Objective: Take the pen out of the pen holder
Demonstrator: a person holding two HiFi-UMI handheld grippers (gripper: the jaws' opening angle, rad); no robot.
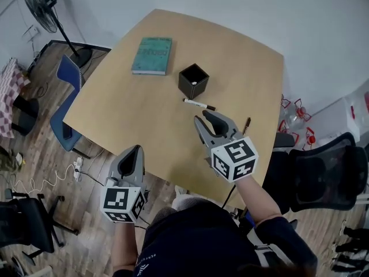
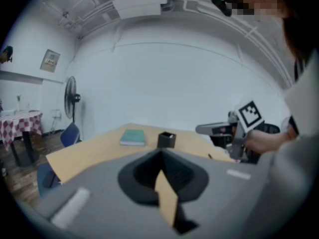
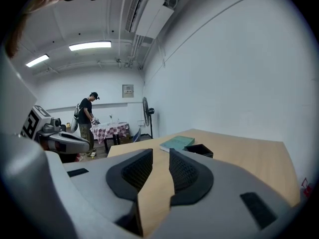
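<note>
Lower left, your left claw [image 1: 134,153] is clenched on nothing; your right claw [image 1: 202,116], mid-frame, is parted and empty. 1 pen [image 1: 199,104] lies on the table [image 1: 132,120] just below the pen holder [image 1: 193,81]. If that white speck inside is another pen, drop straight down and lift vertically.
</note>
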